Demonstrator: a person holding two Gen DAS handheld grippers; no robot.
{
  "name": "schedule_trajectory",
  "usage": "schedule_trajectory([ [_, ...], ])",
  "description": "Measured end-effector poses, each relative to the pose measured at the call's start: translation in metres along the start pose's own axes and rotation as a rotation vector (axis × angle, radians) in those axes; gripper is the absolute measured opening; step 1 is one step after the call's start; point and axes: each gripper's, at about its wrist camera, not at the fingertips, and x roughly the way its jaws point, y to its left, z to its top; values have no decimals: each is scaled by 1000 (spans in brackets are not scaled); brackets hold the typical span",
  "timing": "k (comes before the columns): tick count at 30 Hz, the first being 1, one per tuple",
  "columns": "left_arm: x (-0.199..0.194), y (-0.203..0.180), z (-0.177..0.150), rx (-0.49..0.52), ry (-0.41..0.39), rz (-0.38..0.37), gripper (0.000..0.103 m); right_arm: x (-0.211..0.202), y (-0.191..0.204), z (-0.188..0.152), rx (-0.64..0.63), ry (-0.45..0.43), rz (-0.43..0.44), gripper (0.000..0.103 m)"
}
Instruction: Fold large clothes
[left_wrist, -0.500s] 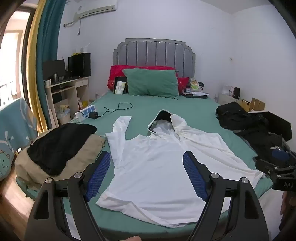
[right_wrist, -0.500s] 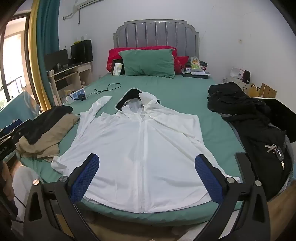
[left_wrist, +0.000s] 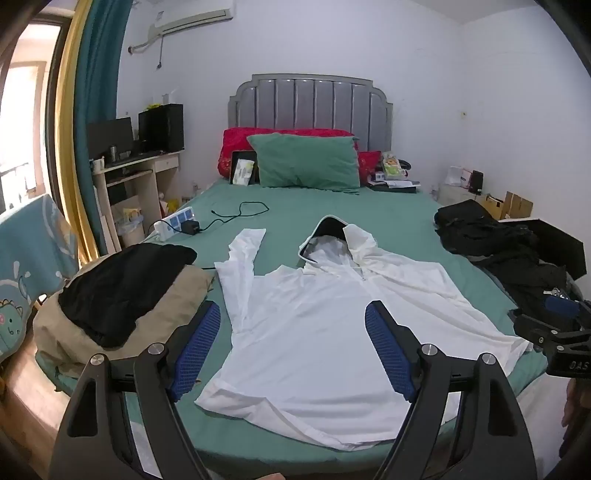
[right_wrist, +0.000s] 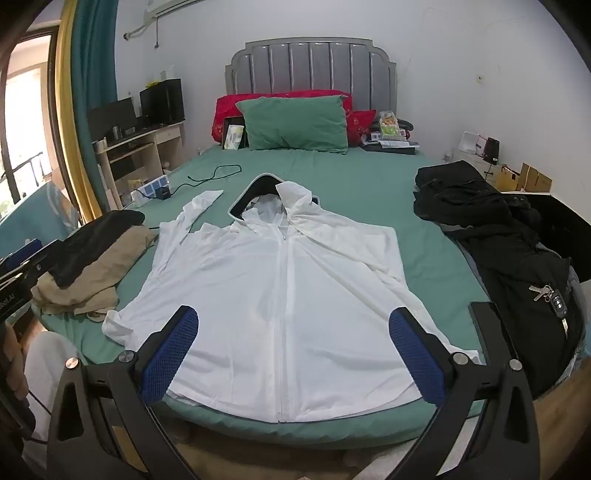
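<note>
White thin zip-front hooded jacket (right_wrist: 280, 288) lies flat, front up, on green bed sheet (right_wrist: 369, 184). Long axis runs hem-to-hood, away from both tongs; hem at near bed edge.

Right gripper (right_wrist: 293, 350): jaws spread wide, nothing between, centred above hem.

Left gripper (left_wrist: 293, 347): jaws spread, empty, nearer to the sleeve (left_wrist: 240, 266) on its own side.

Judgement: sleeve fold suits left hand first.

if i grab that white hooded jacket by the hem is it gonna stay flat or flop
The white hooded jacket probably flops: the fabric looks thin and lies creased on the bed. It looks light, and likely slippery, so one pinched corner may drag the rest.
</note>
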Motion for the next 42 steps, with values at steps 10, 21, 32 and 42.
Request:
schedule_trajectory([
  [10, 0, -2, -1, -1, 1, 1, 83, 0, -1, -1, 3, 1, 1, 102],
  [21, 0, 3, 0, -11, 4, 0, 83, 0, -1, -2, 2, 1, 0, 102],
  [32, -1, 3, 1, -11, 6, -2, 83, 1, 0, -1, 2, 1, -1, 102],
  [42, -1, 4, 1, -10, 4, -1, 83, 0, -4, -1, 4, 1, -3, 102],
])
